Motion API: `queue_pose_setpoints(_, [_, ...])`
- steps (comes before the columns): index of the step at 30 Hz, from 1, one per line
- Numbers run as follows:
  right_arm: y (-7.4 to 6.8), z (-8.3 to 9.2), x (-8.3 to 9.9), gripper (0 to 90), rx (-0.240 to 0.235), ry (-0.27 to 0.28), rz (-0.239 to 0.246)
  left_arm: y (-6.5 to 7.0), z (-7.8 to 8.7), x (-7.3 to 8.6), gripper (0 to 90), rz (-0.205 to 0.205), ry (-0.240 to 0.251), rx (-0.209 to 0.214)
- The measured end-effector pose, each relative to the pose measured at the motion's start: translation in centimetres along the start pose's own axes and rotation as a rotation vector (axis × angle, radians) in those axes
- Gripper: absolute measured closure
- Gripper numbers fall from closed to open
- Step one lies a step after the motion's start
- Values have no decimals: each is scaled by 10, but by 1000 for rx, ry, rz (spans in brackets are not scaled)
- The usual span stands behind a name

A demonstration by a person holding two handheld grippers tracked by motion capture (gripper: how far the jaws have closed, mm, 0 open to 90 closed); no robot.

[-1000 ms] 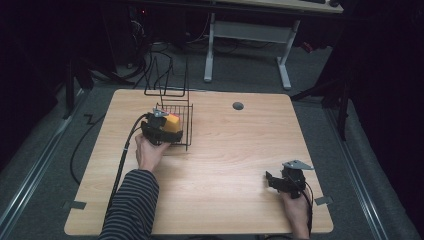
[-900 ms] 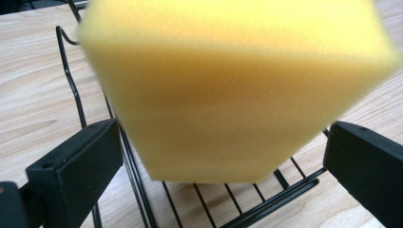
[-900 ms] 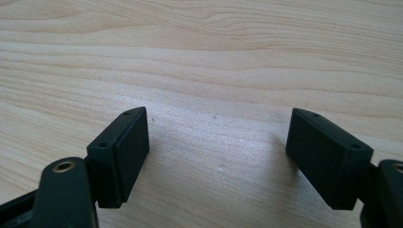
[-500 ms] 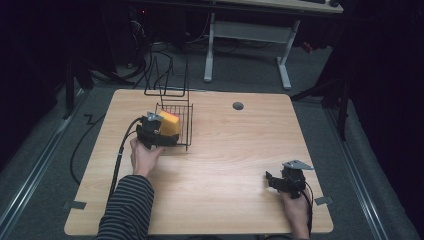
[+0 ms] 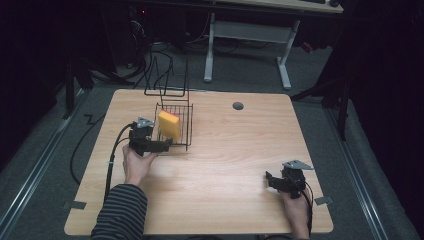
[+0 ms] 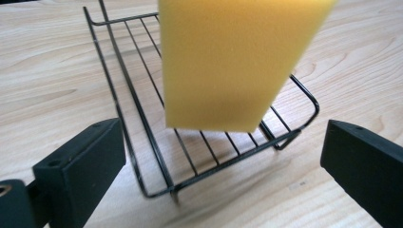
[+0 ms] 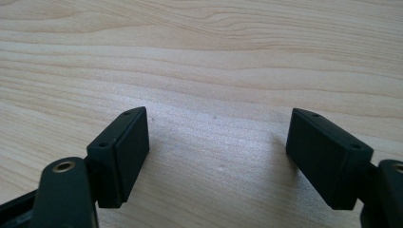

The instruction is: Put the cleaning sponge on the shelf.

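A yellow sponge stands on edge, leaning a little, in a black wire rack at the table's left middle. My left gripper lies just left of the rack's near corner, pointing at it. In the left gripper view the sponge rises ahead over the rack's wires. The left gripper is open; its jaws have just been closing a little, with no pad touching the sponge. My right gripper rests near the front right edge. It is open over bare wood.
The wooden table has a round grey cable hole at the back middle. A taller wire frame stands behind the rack at the back edge. Dark floor, cables and a white desk leg lie beyond.
The left gripper has drawn back from the sponge, leftward and toward the person. The sponge stays standing in the rack. The right gripper has not moved.
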State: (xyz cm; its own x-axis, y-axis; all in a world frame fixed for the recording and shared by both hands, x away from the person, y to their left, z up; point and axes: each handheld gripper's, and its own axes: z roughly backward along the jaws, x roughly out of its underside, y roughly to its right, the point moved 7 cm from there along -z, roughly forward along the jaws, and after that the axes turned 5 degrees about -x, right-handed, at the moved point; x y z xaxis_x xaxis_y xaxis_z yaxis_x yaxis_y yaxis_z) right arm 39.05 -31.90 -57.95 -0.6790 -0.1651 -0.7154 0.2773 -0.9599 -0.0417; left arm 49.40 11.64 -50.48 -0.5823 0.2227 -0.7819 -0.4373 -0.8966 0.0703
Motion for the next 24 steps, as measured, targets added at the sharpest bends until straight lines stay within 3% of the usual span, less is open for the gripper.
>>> queue_pose_setpoints(10, [0,0,0,227,0,0,0,-7,28,26,51,40,24,11])
queue_pose_setpoints(24, [0,0,0,227,-1,0,0,-12,44,53,62,61,21,10])
